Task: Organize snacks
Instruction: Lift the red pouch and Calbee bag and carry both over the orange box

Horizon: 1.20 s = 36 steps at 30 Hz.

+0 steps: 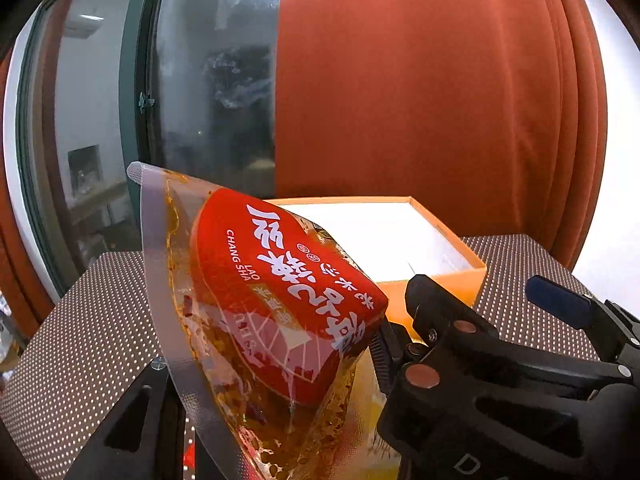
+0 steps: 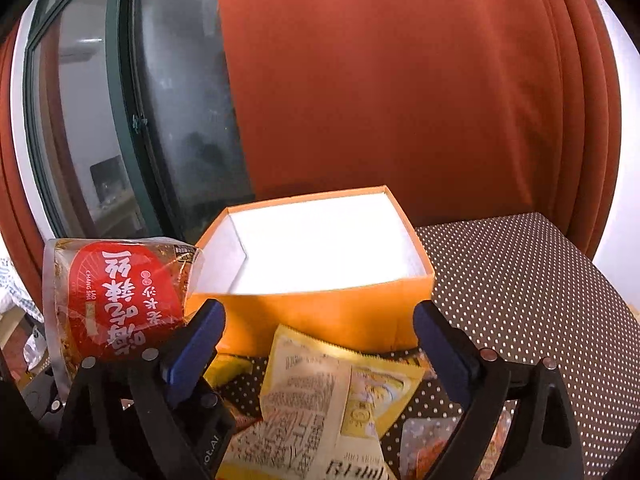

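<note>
A: Label check on the held pouch?
B: Red snack pouch [image 1: 280,312], clear sealed edges. Reads "LAO CHANG SHA" plus large white Chinese characters, upside down in both views.
A: Left gripper [image 1: 280,420]?
B: Clamped on the pouch's lower part, pouch tilted up above the dotted table [image 1: 80,340], in front of the orange box's [image 1: 460,284] near left corner.
A: Right gripper [image 2: 320,340]?
B: Jaws wide, nothing between the blue pads [image 2: 200,344]. It hangs over a yellow packet [image 2: 320,400] lying by the box's near wall.
A: View differences?
B: Only the right wrist view shows the yellow packet's dense small print, unreadable, and the box's whole white interior.
</note>
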{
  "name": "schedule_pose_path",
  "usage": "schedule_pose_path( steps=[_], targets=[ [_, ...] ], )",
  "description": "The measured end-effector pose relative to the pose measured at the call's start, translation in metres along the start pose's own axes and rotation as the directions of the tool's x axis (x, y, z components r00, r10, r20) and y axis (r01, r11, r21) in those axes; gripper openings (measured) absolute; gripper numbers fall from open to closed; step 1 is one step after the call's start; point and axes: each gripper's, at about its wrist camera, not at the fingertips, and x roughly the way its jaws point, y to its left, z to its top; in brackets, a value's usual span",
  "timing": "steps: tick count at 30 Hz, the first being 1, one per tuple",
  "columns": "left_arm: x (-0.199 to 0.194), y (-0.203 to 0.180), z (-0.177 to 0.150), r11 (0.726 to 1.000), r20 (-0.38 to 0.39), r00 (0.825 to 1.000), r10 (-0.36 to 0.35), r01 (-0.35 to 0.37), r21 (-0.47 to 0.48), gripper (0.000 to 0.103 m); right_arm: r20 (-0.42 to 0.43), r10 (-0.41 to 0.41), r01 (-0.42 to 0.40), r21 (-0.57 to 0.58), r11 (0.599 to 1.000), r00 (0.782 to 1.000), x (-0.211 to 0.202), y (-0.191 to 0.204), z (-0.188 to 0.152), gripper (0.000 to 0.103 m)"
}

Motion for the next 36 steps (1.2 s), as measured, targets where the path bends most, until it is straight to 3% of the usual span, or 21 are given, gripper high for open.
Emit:
schedule_pose_path(
  steps=[15,25,36],
  targets=[
    [0.021,-0.001,-0.052,1.0,-0.125,0.992,0.01,-0.01,0.001,0.041,-0.13,-0.004,0.006,0.018,1.0,0.992,0.022,-0.002,-0.052,0.101],
    [0.044,-0.005,-0.066,1.0,-0.182,0.983,0.024,-0.022,0.012,0.04,-0.227,0.041,-0.022,0.086,0.996,0.973,0.059,-0.012,-0.072,0.101],
    [0.031,-0.01,-0.066,1.0,-0.175,0.984,0.011,-0.008,0.02,0.04,-0.214,0.028,-0.015,0.065,0.998,0.976,0.05,-0.015,-0.074,0.076]
  ],
)
